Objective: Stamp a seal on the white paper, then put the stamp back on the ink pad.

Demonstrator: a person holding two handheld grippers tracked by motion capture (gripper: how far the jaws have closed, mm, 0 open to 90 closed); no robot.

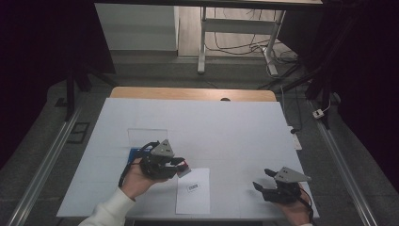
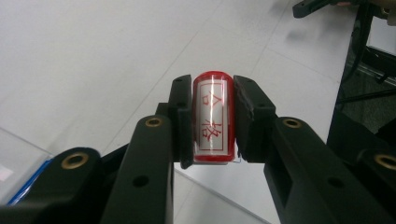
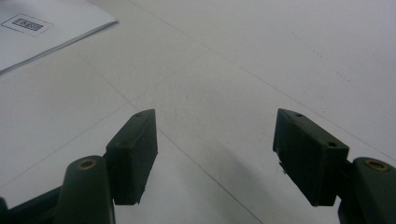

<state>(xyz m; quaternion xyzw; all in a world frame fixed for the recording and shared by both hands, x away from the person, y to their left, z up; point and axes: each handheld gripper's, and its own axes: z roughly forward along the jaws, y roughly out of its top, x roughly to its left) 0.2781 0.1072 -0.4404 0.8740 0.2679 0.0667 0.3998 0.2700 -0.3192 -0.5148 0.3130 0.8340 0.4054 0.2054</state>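
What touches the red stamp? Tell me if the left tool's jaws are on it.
Touching. The left gripper view shows both jaws of the left tool pressed flat against the sides of the red stamp, no gap.

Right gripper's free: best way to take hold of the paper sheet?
Probably by an edge. The sheet lies flat on the table, so there is no body to pinch. Its right edge faces the open right gripper; come in low from that side, one jaw under, one over.
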